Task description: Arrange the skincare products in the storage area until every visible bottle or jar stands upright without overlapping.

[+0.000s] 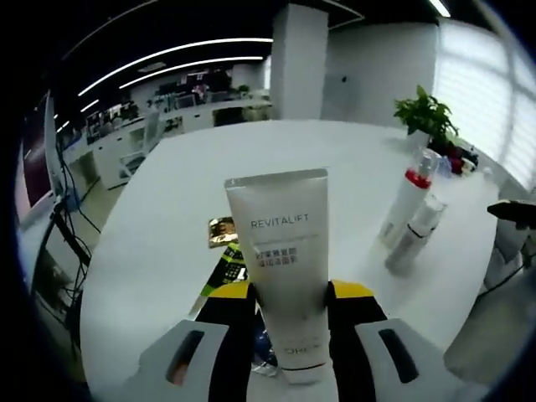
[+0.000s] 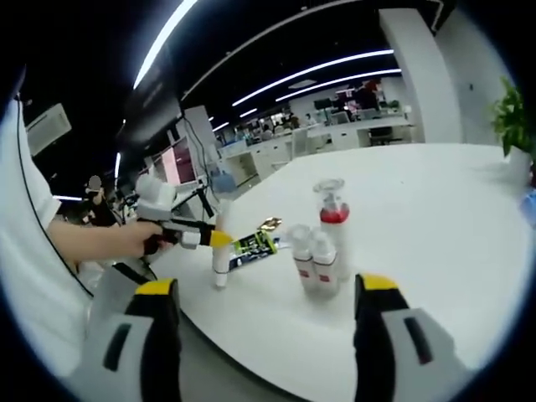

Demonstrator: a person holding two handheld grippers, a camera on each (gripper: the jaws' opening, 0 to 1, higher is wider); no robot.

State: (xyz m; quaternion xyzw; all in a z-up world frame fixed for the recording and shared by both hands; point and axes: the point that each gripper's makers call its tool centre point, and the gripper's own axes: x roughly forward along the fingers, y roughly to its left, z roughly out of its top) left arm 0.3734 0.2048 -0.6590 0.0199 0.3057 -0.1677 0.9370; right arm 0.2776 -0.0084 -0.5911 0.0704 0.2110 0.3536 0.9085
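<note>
On the big white table [image 1: 276, 167] we've got our left gripper [image 1: 289, 331] clamped on the upright REVITALIFT tube [image 1: 280, 260], standing cap-down on the tabletop. Our right gripper [image 2: 264, 327] hangs with jaws wide apart, facing three upright bottles [image 2: 322, 243] clustered together. Small sachets [image 1: 226, 251] lie behind the tube.

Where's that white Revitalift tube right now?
In the left gripper view, the Revitalift tube stands cap-down between the left tongs, with the flat sachets just behind on the white table.
</note>
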